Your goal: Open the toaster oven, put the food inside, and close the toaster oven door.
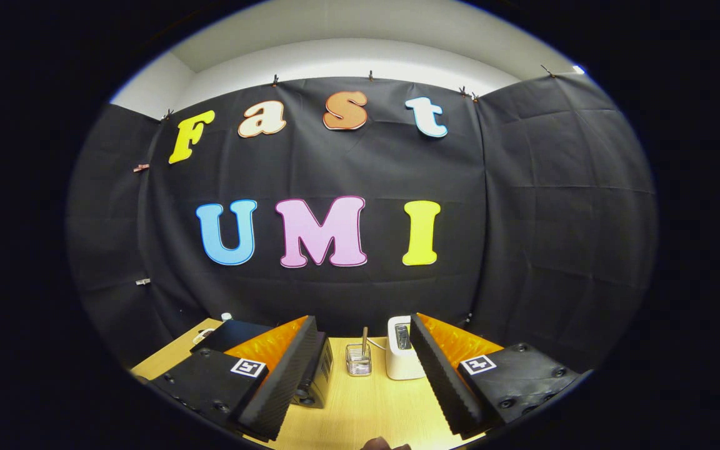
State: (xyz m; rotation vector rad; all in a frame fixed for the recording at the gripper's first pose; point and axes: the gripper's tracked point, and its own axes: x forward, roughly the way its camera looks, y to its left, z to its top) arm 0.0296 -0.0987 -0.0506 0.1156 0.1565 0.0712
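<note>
Claw state: released, fingers spread wide, gripping nothing, touching nothing, hanging above the desk and pointed mostly at the booth wall.

Toaster oven: dark box just behind the left finger, mostly masked by it, with a vented side and knobs peeking past the fingertip. Door open or shut: cannot tell from here. Food: not identifiable. Small brown edge below and between the finger bases, too little showing to name.

Also ahead: clear holder with a stick in it, between the fingertips and a little beyond. White toaster just inside the right fingertip.

Stage: unsettled. Fits an oven shut with food waiting outside, equally fits food inside and door closed again.

Doing it well, as a judgement:
- Pitch down and swing left to get the oven front clear of the left finger, then confirm door state before committing.
- Keep the wide opening for any handle approach; close only with the handle squarely between both fingers.
- Mind the clear holder and white toaster, close to the line of travel and likely easy to tip.
- Move door along its hinge arc, no sideways pull.
</note>
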